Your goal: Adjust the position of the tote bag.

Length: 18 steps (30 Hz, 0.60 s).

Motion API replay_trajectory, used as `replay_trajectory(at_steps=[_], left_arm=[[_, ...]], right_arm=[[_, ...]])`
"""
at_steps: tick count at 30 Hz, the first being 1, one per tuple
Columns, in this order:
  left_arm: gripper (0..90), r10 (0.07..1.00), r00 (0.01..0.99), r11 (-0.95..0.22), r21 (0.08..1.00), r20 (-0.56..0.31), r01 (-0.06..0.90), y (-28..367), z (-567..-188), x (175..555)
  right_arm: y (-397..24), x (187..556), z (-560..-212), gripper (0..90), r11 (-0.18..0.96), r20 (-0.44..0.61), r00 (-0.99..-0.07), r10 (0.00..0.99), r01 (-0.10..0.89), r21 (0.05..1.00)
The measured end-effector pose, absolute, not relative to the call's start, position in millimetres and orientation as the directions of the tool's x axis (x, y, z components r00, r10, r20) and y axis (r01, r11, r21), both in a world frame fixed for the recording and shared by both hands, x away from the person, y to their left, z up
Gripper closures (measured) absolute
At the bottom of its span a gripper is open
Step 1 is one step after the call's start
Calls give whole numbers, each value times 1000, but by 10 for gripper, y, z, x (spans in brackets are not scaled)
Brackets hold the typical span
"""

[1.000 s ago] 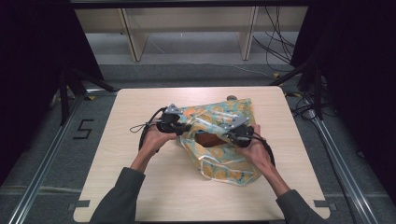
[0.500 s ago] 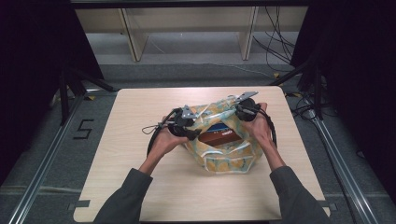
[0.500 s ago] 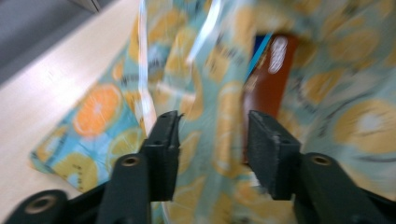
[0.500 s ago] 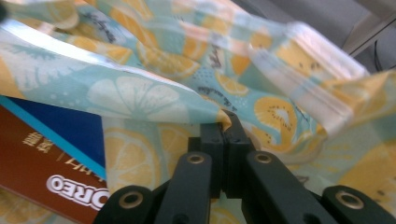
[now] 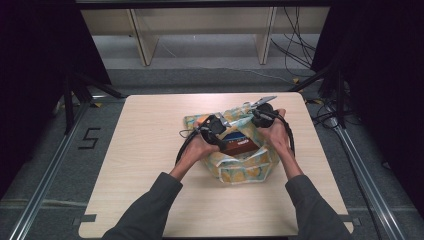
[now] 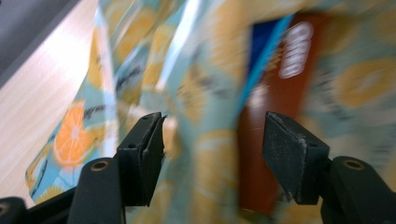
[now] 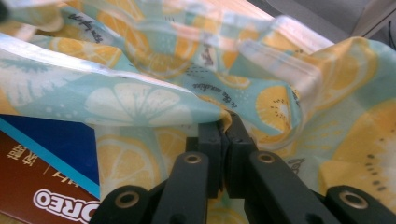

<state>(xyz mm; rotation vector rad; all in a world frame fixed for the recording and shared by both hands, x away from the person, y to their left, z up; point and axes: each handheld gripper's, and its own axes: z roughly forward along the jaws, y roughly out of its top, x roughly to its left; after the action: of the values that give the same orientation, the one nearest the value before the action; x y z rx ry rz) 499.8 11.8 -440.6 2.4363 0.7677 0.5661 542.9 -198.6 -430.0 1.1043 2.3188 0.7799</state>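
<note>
At mid-table, the left gripper (image 6: pixel 212 154) had just spread its jaws off the citrus-print bag (image 5: pixel 240 165), nothing pinched between them. The right gripper (image 7: pixel 226 154) stayed clamped on the bag's rim, keeping the cookie box (image 5: pixel 239 143) inside exposed.

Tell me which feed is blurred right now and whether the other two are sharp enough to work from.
Left gripper view: the citrus-print bag and the brown-and-blue box are smeared by motion; the left gripper itself stays crisp. Right gripper view: mostly sharp, with legible print and the right gripper pinching bag fabric; only the top left is soft. High view: evenly lit, sharp, dark surroundings beyond the table.
</note>
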Motion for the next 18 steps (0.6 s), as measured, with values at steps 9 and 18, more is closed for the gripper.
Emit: replay_trajectory(at_steps=[9, 18], left_arm=[[869, 655, 750, -600, 666, 91, 443, 367, -4282, 5236], [877, 686, 724, -494, 685, -70, 535, 517, -4165, 5388]], right_arm=[[-2039, 5196, -4137, 561, 469, -52, -626, 778, 525, 710], [-1578, 4377, -3769, 488, 472, 58, -823, 565, 381, 795]])
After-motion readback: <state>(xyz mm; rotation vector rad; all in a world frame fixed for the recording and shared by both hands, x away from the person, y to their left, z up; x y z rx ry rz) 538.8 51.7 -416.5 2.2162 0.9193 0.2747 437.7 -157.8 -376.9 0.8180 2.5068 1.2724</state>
